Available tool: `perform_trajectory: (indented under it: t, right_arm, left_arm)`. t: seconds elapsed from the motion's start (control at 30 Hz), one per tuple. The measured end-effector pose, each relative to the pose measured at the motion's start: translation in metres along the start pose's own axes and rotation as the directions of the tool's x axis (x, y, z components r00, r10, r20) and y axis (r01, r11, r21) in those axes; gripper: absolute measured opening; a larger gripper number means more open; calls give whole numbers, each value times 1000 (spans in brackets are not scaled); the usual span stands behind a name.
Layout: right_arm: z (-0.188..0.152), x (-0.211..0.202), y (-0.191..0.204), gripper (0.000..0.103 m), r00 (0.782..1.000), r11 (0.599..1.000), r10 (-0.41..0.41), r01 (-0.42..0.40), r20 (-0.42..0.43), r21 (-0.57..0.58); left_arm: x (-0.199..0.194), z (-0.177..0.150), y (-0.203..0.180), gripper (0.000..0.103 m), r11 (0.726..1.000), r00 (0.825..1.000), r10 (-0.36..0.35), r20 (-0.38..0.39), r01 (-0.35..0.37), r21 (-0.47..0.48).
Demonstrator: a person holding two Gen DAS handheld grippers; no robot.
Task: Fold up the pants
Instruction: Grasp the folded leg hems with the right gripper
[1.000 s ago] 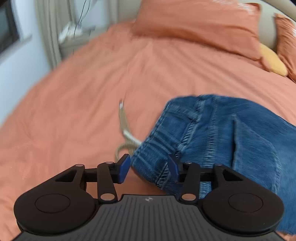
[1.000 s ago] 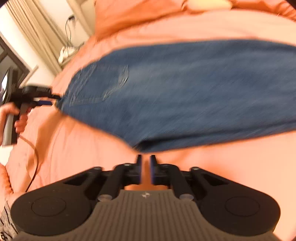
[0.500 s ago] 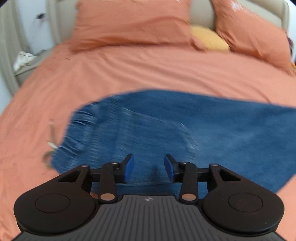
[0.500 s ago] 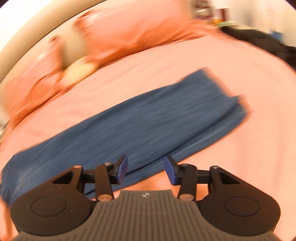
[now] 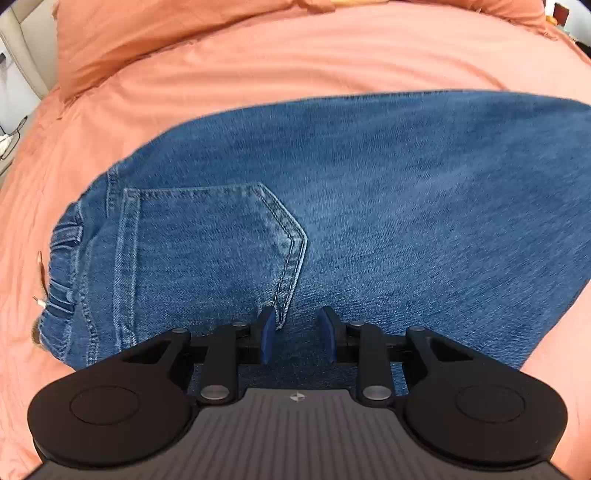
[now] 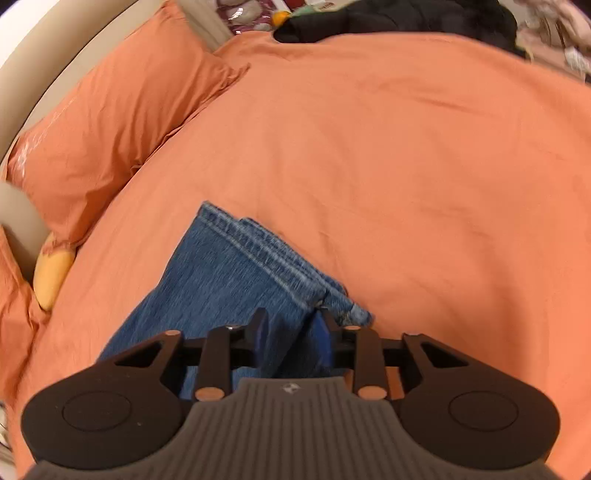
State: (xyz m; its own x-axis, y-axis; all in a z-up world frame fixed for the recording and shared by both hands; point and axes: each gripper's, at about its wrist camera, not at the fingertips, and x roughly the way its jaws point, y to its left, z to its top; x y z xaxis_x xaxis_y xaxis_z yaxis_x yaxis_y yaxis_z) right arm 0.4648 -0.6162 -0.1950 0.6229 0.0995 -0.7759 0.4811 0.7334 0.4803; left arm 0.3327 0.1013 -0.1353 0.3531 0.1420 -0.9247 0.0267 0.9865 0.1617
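Blue jeans (image 5: 369,203) lie flat on the orange bed cover (image 5: 332,62), elastic waistband (image 5: 66,251) to the left and back pocket (image 5: 207,240) facing up. My left gripper (image 5: 296,332) hovers over the seat just right of the pocket's lower corner. Its jaws are partly apart and closing, with flat denim under the gap and no fold pinched. In the right wrist view the leg ends (image 6: 229,280) run up to the stitched hems (image 6: 273,254). My right gripper (image 6: 290,330) sits at the hem end, jaws closing with denim between them, the pads still apart.
Orange pillows (image 6: 110,110) and a yellow cushion (image 6: 51,277) lie at the head of the bed. Dark clothing (image 6: 406,14) is piled beyond the far edge. A drawstring end (image 5: 40,266) pokes out by the waistband. Bare bed cover (image 6: 406,166) spreads right of the hems.
My left gripper moved from the waistband corner onto the seat by the pocket, and its jaws narrowed. My right gripper swept along the leg to the hems, widened, then narrowed.
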Motion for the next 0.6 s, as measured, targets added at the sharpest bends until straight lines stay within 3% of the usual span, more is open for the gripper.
perform_trajectory:
  t: [0.03, 0.07, 0.17, 0.27, 0.33, 0.4, 0.6]
  right_arm:
    - [2, 3, -2, 5, 1000, 1000, 11, -11, 2, 12]
    - [3, 3, -2, 2, 1000, 1000, 12, -12, 6, 10]
    - [4, -9, 8, 0, 999, 999, 34, -33, 35, -24]
    - [5, -55, 22, 0, 986, 989, 117, -105, 118, -103]
    - [3, -59, 19, 0, 991, 988, 78, -61, 113, -145]
    - [-3, -44, 6, 0, 998, 993, 12, -5, 60, -116]
    - [-15, -24, -8, 0, 998, 993, -43, 47, 41, -108]
  left_arm:
    - [3, 0, 0, 35, 1000, 1000, 3, -9, -3, 5]
    - [6, 0, 0, 35, 1000, 1000, 5, -18, -5, 7]
    - [11, -2, 3, 35, 1000, 1000, 6, -28, -6, 9]
    - [15, -2, 4, 35, 1000, 1000, 2, -26, -2, 10]
    - [18, -2, 5, 35, 1000, 1000, 1, -26, 0, 9]
    - [18, -2, 3, 35, 1000, 1000, -3, -27, 3, 8]
    - [13, -7, 7, 35, 999, 1000, -6, -25, 7, 33]
